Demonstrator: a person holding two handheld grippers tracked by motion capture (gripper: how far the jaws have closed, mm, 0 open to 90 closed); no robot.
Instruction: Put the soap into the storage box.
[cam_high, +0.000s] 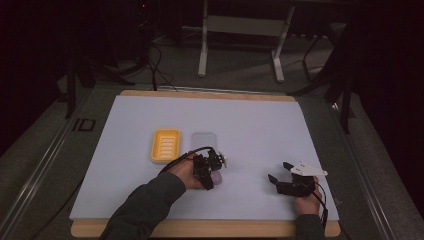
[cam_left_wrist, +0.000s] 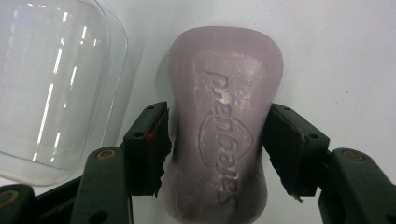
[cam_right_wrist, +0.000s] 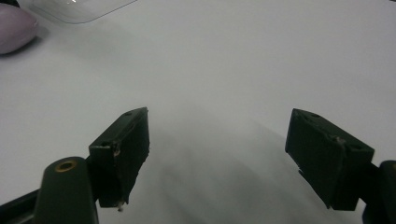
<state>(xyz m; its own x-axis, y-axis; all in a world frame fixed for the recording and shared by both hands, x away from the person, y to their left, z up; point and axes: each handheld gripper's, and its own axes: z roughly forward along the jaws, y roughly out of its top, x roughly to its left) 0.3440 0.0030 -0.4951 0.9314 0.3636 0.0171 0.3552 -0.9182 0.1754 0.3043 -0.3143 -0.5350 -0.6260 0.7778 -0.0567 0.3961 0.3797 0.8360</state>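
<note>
Currently, white tabletop (cam_high: 260, 125) carries a yellow soap dish (cam_high: 165, 145) at 10 o'clock of centre, with a clear lid (cam_high: 204, 141) just beside it at 3 o'clock. Left hand-held gripper (cam_left_wrist: 217, 149) pinches the lilac soap bar (cam_left_wrist: 224, 130) lying on the tabletop. Right hand-held gripper (cam_right_wrist: 217, 158) is spread, holding nothing, at 4 o'clock.

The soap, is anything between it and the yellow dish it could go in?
Nothing visible blocks it. The soap sits between the left gripper jaws, which press its sides. The yellow dish lies open farther up the white table. The clear lid lies beside the dish, nearer the soap, close to a straight path.
</note>
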